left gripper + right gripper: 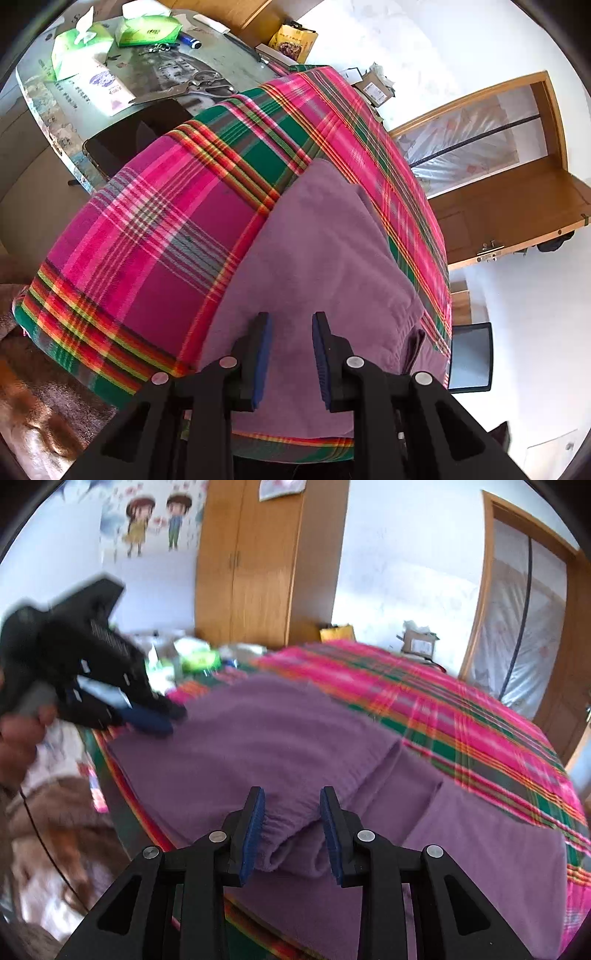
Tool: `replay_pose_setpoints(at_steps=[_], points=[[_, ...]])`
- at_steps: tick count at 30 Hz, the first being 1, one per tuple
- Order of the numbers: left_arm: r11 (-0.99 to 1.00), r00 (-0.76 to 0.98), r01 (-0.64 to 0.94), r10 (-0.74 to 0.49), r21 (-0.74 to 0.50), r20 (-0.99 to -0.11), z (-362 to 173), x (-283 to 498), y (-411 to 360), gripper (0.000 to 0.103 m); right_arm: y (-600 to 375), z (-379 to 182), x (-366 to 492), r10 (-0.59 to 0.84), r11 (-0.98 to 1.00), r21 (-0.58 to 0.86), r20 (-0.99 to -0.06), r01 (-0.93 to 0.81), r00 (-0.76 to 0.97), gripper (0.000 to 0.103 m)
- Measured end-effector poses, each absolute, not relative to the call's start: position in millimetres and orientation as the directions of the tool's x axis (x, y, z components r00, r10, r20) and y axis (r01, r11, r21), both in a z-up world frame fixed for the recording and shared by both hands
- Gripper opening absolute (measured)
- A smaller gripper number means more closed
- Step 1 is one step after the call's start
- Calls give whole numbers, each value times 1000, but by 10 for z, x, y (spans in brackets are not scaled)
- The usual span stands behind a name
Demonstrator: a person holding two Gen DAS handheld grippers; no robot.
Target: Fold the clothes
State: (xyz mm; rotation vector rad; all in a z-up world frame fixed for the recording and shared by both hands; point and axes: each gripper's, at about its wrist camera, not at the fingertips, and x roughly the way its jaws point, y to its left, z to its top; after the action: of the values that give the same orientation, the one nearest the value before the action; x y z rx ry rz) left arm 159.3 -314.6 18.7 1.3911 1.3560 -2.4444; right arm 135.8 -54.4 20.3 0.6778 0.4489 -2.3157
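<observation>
Left hand-held gripper (291,360) spread, empty, over purple garment (314,266). Right hand-held gripper (291,830) spread, bunched waistband (291,834) between its pads, unpinched.

Purple knit garment (280,746), partly folded, lies flat on plaid bedspread (461,716).

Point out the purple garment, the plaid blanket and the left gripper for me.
purple garment (258,738): right wrist view, middle of its flat folded panel.
plaid blanket (166,229): left wrist view, open pink square.
left gripper (159,720): right wrist view, blue fingertips over the garment's far corner.
</observation>
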Motion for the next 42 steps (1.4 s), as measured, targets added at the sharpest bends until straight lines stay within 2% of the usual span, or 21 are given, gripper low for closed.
replay_pose_setpoints(at_steps=[10,16,27,34,35,36,37,42], points=[[-579,-608,379,433,-722,-666,95,1735,-3353,22,-565,206,1411,-509,-713,-156,-555,684,-658,33],[-559,-613,376,448,-739,-651,54,1798,-3412,22,-934,348,1601,-628,-600,-174,-503,781,-594,33],[-560,-615,377,444,-738,-651,61,1829,-3449,22,-1511,166,1936,-742,-351,-182,-544,918,-392,33],[-554,-617,391,435,-735,-656,71,1856,-3482,22,-1786,-6,1982,-717,-313,-208,-588,927,-374,33],[-554,-617,393,433,-734,-657,72,1879,-3489,22,-1807,-27,1991,-713,-310,-213,-592,927,-375,36],[-551,-618,398,430,-733,-659,76,1884,-3500,22,-1815,-39,2005,-716,-303,-217,-591,928,-371,46],[-549,-619,404,426,-732,-660,79,1891,-3512,22,-1830,-54,2024,-713,-299,-229,-592,926,-376,50],[-539,-611,446,400,-715,-683,37,1936,-3579,23,-1886,-107,2081,-691,-327,-289,-577,900,-436,50]])
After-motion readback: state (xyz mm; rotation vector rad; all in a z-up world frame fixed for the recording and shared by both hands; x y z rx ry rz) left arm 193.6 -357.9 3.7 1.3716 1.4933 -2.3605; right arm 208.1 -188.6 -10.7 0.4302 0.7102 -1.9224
